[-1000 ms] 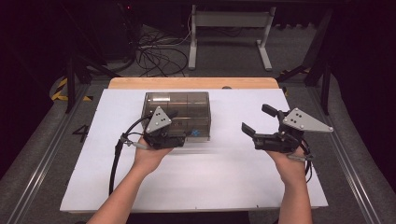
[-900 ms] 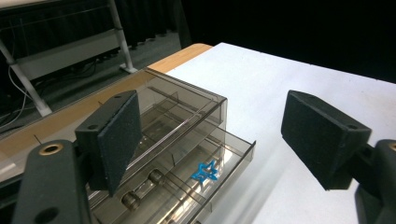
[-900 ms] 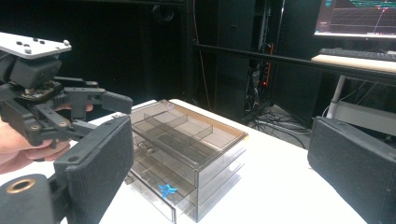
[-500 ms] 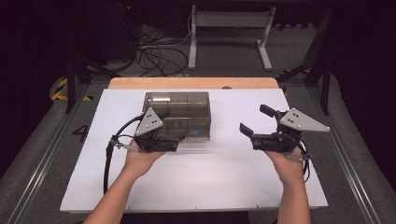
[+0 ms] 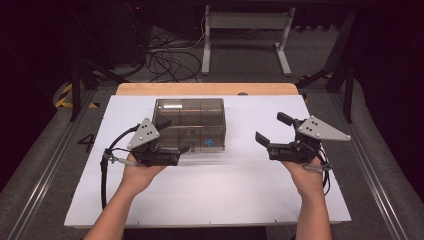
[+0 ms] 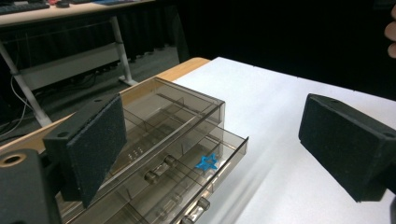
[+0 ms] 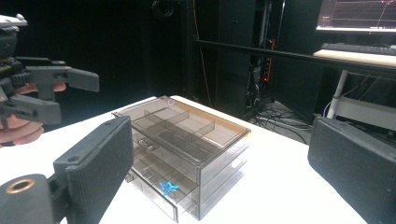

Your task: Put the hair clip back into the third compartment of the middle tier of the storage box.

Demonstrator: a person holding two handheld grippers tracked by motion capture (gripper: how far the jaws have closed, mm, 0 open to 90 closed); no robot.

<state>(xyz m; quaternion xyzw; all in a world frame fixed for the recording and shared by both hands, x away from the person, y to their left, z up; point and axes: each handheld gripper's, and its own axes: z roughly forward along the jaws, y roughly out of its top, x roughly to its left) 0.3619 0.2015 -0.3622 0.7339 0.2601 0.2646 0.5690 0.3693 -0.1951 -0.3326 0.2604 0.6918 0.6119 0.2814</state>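
- A smoky, see-through drawer cabinet [image 5: 190,122] sits on a white table sheet [image 5: 215,190], toward the far left of centre, its front facing the person.
- One of its drawers [image 6: 205,182] stands pulled out a little — a small blue star-shaped piece [image 6: 206,162] lies inside it, near the front right corner in the high view.
- The left gripper [image 5: 172,136], held in the person's left hand [image 5: 142,172], hovers just at the cabinet's front left corner; its two black foam-faced jaws stand wide apart, holding nothing.
- The right gripper [image 5: 275,129], in the right hand [image 5: 305,172], is well apart from the cabinet on the right side of the sheet — jaws likewise spread wide and empty, pointed leftward at the cabinet.
- Each gripper carries a grey three-cornered plate on top, and a black cable [image 5: 104,170] loops from the left one.
- Beyond the table's wooden far edge [image 5: 205,89], cables and a desk frame [image 5: 245,30] lie on a dark floor.
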